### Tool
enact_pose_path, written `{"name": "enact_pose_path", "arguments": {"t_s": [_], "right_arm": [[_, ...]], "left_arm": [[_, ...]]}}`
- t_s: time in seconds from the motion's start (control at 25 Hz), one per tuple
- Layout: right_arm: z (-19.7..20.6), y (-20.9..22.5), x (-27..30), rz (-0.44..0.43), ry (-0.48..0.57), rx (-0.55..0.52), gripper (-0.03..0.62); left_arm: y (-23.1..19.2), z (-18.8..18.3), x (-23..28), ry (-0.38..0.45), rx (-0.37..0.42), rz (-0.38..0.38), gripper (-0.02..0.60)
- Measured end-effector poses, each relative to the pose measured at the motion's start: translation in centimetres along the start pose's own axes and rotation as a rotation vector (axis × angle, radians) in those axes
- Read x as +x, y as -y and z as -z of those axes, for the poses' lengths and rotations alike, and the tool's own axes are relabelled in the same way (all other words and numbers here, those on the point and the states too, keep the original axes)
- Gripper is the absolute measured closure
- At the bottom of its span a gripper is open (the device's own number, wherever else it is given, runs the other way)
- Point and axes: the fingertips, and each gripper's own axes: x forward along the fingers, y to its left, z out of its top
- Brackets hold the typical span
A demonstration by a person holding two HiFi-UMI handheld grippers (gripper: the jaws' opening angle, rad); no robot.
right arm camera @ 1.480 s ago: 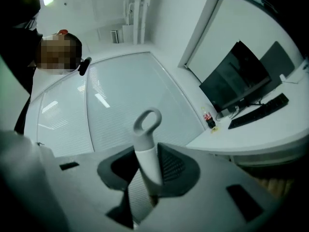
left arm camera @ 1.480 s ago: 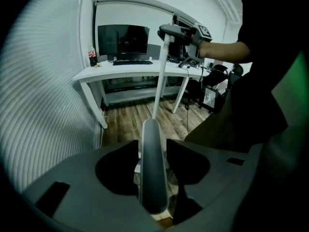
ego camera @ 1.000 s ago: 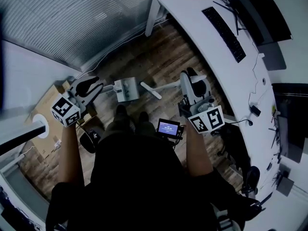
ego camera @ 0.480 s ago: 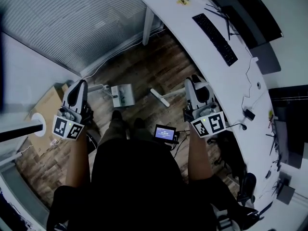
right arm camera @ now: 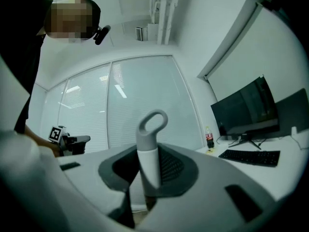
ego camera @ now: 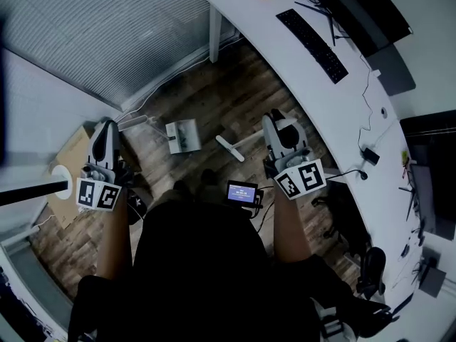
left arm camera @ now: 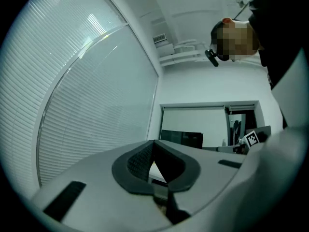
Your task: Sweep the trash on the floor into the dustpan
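In the head view my right gripper [ego camera: 273, 120] is shut on the broom's white handle [ego camera: 251, 140], and the broom head [ego camera: 229, 148] rests on the wood floor. The right gripper view shows that handle [right arm camera: 147, 161] with its grey loop end standing up between the pads of the right gripper [right arm camera: 145, 175]. The grey-white dustpan [ego camera: 184, 135] lies on the floor left of the broom head. My left gripper [ego camera: 107, 127] is lifted at the far left, apart from the dustpan. In the left gripper view my left gripper [left arm camera: 154, 146] is shut on nothing. I cannot pick out any trash on the dark floor.
A long white desk [ego camera: 285, 63] with a keyboard [ego camera: 313, 35] and monitors curves along the right. A cardboard box [ego camera: 71, 152] sits at the left by the blinds. A small screen [ego camera: 242, 191] hangs at the person's waist. A bottle [right arm camera: 209, 138] stands on the desk.
My left gripper was open and tilted down near the dustpan's handle; it has shut with nothing in it, risen and turned level. The right gripper has shifted sideways with the broom.
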Motion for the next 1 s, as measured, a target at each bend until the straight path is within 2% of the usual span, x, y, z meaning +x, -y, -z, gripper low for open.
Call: {"name": "enact_pose_path", "arguments": {"t_s": [0.12,0.32,0.48,0.64,0.84,1.0], "right_arm": [[0.6,-1.6,-0.9,-0.027,0.007,0.006,0.51],[1.5,-2.8,-2.5,0.012,-0.014,0.014,0.514],[1.6,-5.0,-3.9,0.019,-0.015,0.007,0.513],[1.1,-8.0,-5.6,0.052,-0.002,-0.031,0.514],[1.2,-11.3,-7.6,0.107,-0.033,-0.071,0.514],[1.7,-13.6,-8.9,0.117,-0.052,-0.074,0.514]], "left_arm": [[1.2,0.5,-0.3,-0.027,0.003,0.042,0.588],[2.7,1.1,-1.1,-0.065,0.038,0.093,0.588],[3.0,1.4,-2.9,-0.066,0.014,0.13,0.588],[3.6,2.1,-6.4,-0.066,-0.005,0.154,0.588],[4.5,3.0,-11.4,-0.103,0.042,0.158,0.588],[4.7,3.7,-15.0,-0.106,0.041,0.146,0.588]]}}
